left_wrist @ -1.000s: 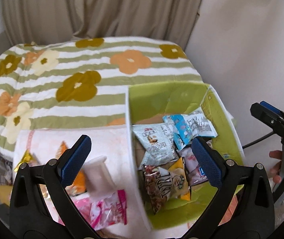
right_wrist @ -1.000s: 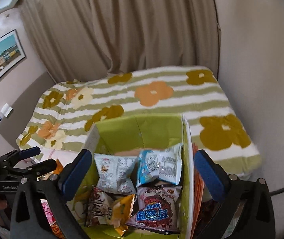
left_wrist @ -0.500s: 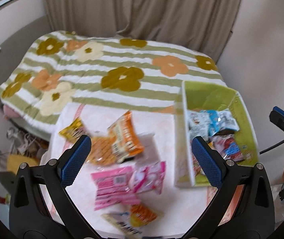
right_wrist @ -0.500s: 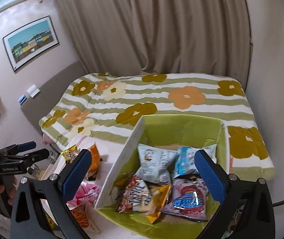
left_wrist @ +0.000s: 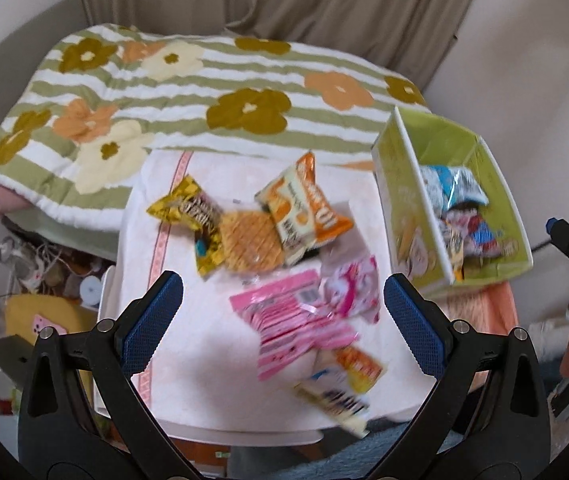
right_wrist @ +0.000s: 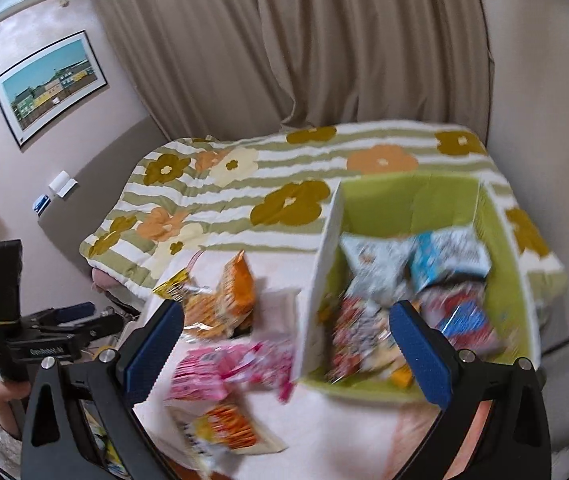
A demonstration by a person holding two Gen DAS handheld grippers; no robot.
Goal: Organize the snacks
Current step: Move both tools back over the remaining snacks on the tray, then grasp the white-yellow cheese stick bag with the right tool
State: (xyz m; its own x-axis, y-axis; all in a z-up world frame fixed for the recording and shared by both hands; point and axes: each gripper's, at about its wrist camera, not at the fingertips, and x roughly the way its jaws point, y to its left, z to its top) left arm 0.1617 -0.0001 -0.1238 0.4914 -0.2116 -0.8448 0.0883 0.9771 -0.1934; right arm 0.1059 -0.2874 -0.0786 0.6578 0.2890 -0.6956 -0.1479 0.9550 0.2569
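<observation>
Bedroom with flowered quilt [left_wrist: 212,92] and beige curtain [right_wrist: 284,48] behind. On white table [left_wrist: 188,356]: loose snack packets [left_wrist: 284,224], pink ones nearest. Green box [left_wrist: 496,184] at right side, holding more packets. Left gripper [left_wrist: 282,316] and right gripper [right_wrist: 284,340] both spread wide, holding nothing.

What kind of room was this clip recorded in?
Most likely a bedroom at home: a bed under a striped, flowered quilt fills the middle, floor-length curtains hang behind it, and a framed picture is on the wall. Snack packets lie on a small cloth-covered table at the bed's foot.
</observation>
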